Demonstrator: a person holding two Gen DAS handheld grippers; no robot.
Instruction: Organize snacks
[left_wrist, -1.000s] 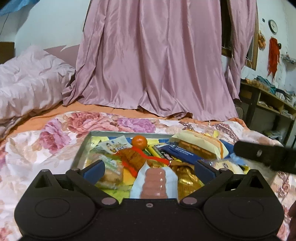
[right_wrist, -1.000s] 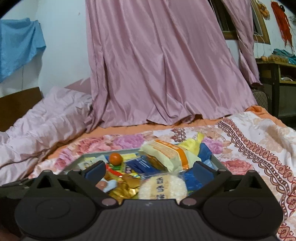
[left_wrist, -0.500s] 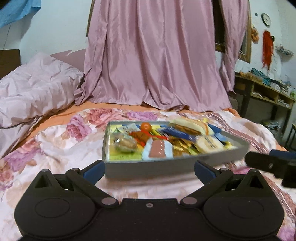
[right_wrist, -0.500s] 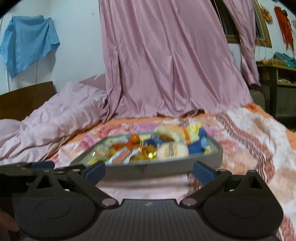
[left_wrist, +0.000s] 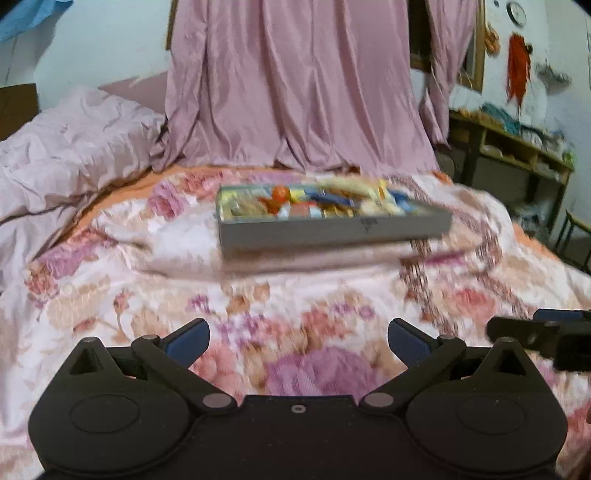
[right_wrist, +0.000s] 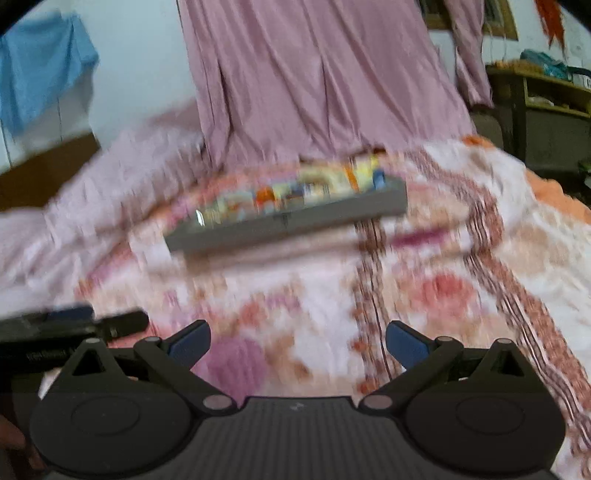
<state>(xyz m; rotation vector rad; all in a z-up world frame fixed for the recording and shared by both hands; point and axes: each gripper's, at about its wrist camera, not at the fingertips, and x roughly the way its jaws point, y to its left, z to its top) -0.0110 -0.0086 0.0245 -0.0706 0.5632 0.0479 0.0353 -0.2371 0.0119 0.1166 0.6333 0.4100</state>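
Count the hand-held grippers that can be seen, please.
2. The left hand-held gripper is open over the floral bedspread; the right hand-held gripper, also open, is beside it. Both are short of the snack tray.

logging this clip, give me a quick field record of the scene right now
surface: floral bedspread
tray: grey tray on the bedspread, ahead of both grippers
tray contents: mixed wrapped snacks and an orange round item; details blurred
left gripper: fingers apart, holding nothing
right gripper: fingers apart, holding nothing
backdrop: pink curtain
image quality: motion blur in both views
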